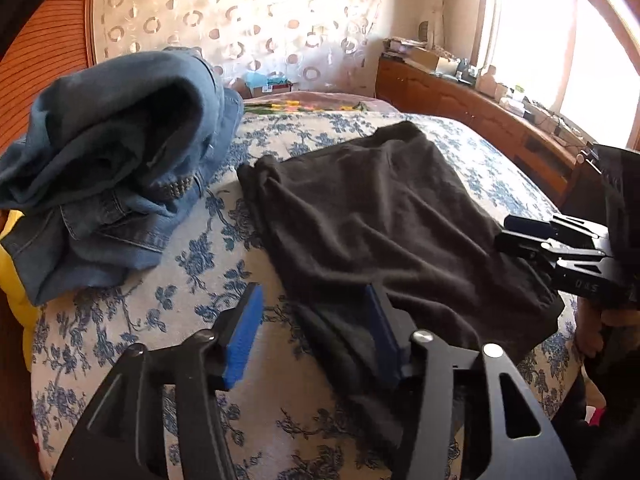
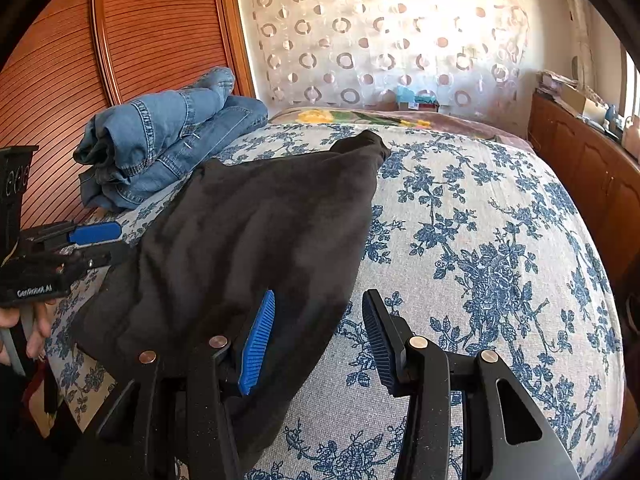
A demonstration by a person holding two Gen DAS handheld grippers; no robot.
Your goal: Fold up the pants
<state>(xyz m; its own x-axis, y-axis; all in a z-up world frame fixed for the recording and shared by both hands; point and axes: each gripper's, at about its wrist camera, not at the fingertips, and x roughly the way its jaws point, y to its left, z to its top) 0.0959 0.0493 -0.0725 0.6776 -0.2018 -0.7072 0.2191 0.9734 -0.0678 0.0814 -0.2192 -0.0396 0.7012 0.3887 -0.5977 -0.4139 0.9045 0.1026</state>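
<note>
Parted and empty, the left gripper (image 1: 316,332) and right gripper (image 2: 320,340) are held over black pants (image 1: 392,216), seemingly between folds; a fresh edge grip is likely needed.

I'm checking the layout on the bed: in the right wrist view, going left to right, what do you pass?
Left gripper → blue jeans → black pants → bare floral bedspread → wooden cabinets.

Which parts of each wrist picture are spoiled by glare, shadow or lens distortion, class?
Left wrist view: the window is blown out white; the black pants lose fold detail in their darkness. Right wrist view: the backlit curtain washes out near the top; the fisheye bulges the floral bedspread into a dome, with dark vignetted corners.
</note>
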